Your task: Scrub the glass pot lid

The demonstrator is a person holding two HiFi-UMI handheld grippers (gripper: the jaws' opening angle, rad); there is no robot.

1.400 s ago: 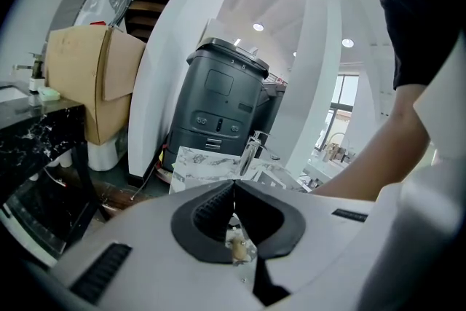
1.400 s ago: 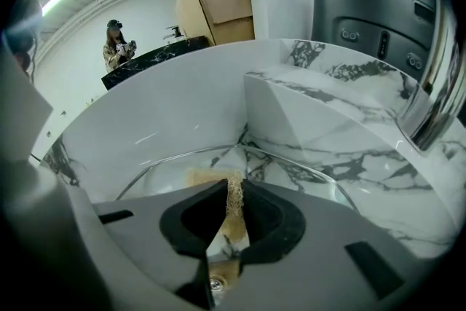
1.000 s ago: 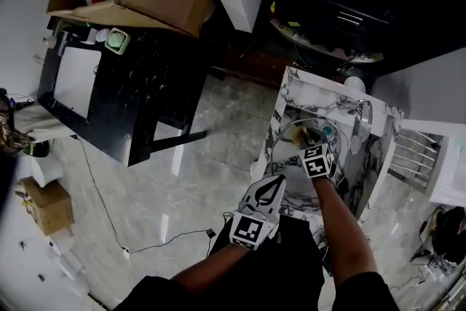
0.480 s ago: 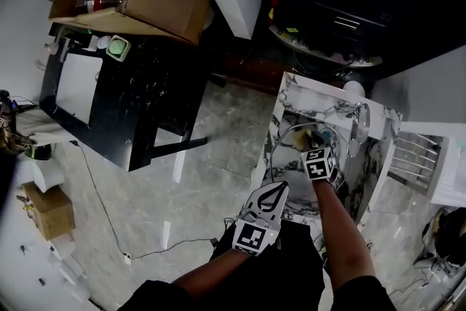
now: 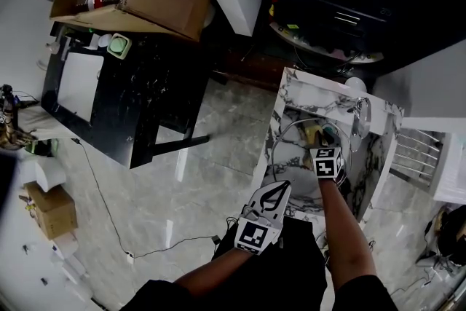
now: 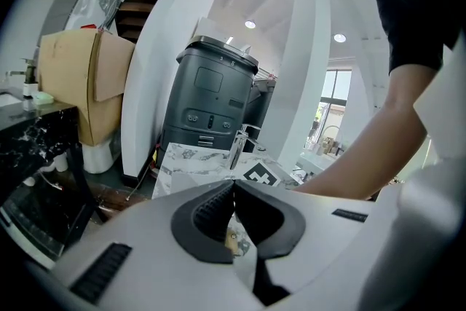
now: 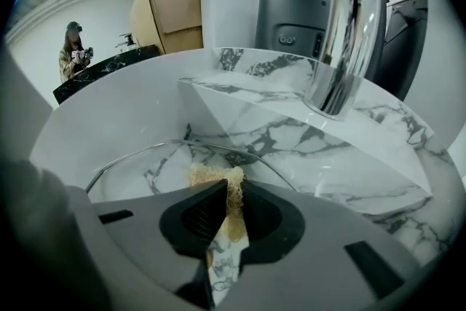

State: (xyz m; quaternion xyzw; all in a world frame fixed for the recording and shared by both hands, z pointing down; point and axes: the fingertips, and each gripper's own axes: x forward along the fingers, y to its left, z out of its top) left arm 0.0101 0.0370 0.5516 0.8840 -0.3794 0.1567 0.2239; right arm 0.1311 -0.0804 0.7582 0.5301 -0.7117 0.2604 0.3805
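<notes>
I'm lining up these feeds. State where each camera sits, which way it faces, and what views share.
Head view: on the head, facing steeply down at the marble sink; forearms, left gripper and right gripper show.
Left gripper view: on that gripper, facing along its shut fingers toward the sink; the person's right arm shows.
Right gripper view: on that gripper, inside the sink, facing the sponge in its fingers and the glass lid.
Shared: the faucet, in all three.

Near rim of lid (image 7: 145, 170) hidden behind right gripper (image 7: 231, 189). Lower part of sponge (image 7: 215, 177) lost between the jaws. Top of faucet (image 7: 342, 33) cut by upper frame edge. Head view: lid mostly under that gripper.
</notes>
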